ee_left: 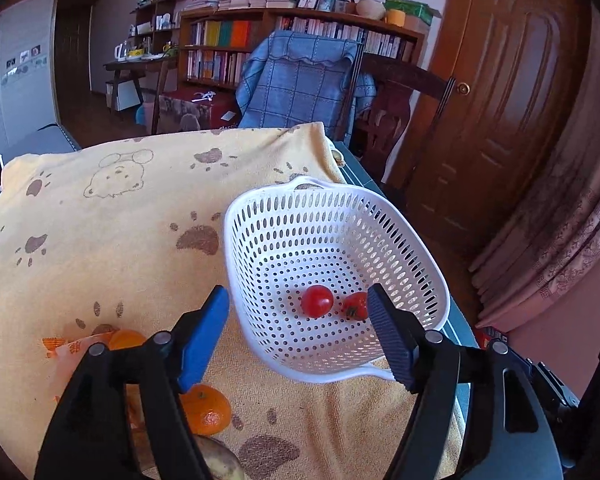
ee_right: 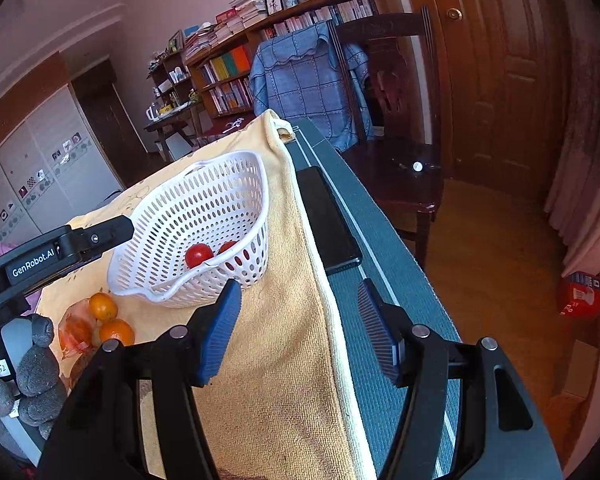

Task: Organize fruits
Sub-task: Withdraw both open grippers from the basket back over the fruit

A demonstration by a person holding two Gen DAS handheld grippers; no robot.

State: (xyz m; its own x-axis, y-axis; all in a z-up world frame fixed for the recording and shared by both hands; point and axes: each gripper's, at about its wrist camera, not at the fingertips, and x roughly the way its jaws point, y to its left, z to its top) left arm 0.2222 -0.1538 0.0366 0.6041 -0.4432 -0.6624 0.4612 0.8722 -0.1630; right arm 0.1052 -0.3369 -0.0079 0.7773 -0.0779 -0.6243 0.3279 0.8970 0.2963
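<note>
A white basket (ee_left: 336, 276) with lots of little holes sits on a yellow towel (ee_left: 112, 216) that has brown paw prints on it. The towel covers a table. Two small red tomatoes (ee_left: 317, 301) lie side by side on the bottom of the basket. One is round and smooth. The other one (ee_left: 356, 306) shows a little green stem spot.

The left tongs (ee_left: 298, 310) are open wide, with nothing between the blue pads. They hang over the near edge of the basket. One pad is outside the basket wall and the other is over the inside, close to the second tomato. It is hard to tell if that pad touches the tomato or just sits in front of it.

The right tongs (ee_right: 298, 300) are about half open and hold nothing. They hang over the edge of the towel, just beside the basket. A flat black phone (ee_right: 326, 220) lies on the dark mat (ee_right: 384, 292) next to the towel.

Two oranges (ee_right: 103, 306) lie on the towel near the basket, outside it. The second orange (ee_right: 117, 331) is right beside the first. An orange net bag (ee_right: 76, 332) lies next to them. A grey stuffed toy (ee_right: 32, 372) sits at the left edge of the right tongs' view.

Behind the table stands a chair with a blue blanket (ee_left: 300, 80) over it.
</note>
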